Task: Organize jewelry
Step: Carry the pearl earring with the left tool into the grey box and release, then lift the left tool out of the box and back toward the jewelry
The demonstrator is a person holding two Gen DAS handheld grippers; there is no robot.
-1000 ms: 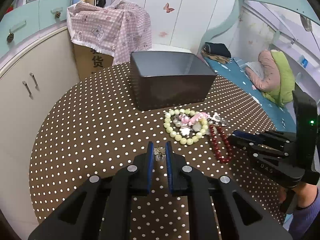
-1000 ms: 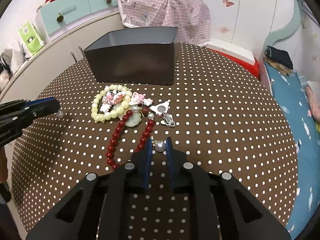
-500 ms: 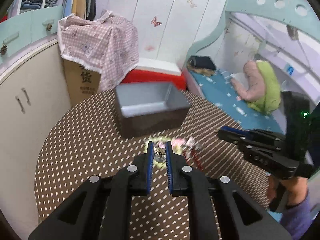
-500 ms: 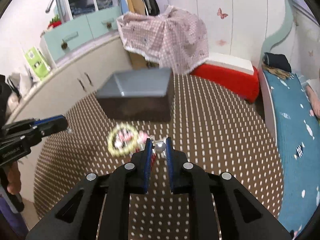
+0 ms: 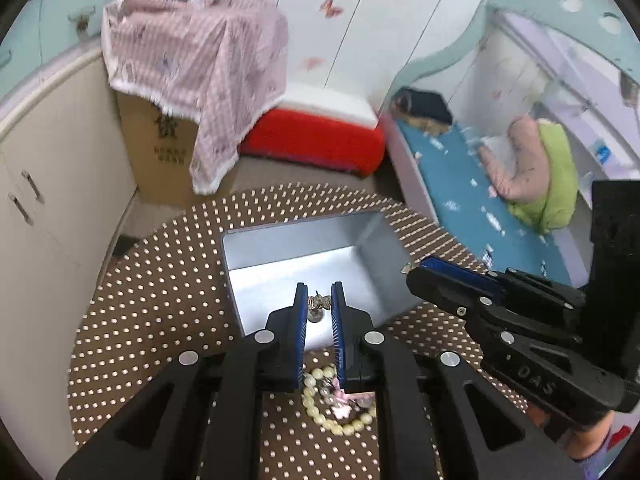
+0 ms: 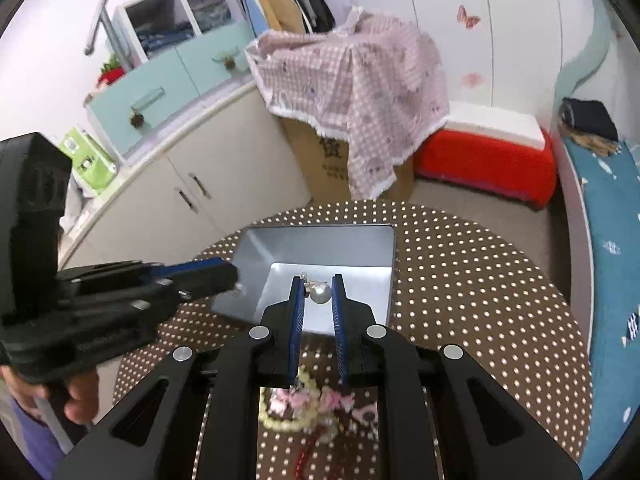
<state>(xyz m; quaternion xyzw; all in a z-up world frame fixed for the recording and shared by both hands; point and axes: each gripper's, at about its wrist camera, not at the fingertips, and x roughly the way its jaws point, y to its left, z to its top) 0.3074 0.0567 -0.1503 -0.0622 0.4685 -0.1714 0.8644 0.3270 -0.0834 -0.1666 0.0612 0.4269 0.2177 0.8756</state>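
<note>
My left gripper (image 5: 319,300) is shut on a small bronze butterfly earring (image 5: 318,303) and holds it above the open grey box (image 5: 362,242). My right gripper (image 6: 318,292) is shut on a pearl earring (image 6: 321,293), also above the grey box (image 6: 256,250). The right gripper shows at the right of the left wrist view (image 5: 420,274), and the left gripper shows at the left of the right wrist view (image 6: 230,276). A cream bead bracelet (image 5: 334,420) with pink charms lies on the dotted table below the fingers. It also shows in the right wrist view (image 6: 280,420).
The round brown dotted table (image 5: 160,300) carries the box at its far side. A red bead strand (image 6: 302,458) lies near the bracelet. Beyond the table are a cloth-covered carton (image 5: 172,136), a red stool (image 5: 312,140), cabinets (image 6: 208,176) and a bed (image 5: 472,200).
Both grippers have lifted from the table and moved forward, each with its earring. They now hang over the open box, and the bracelet pile lies below and behind the fingertips.
</note>
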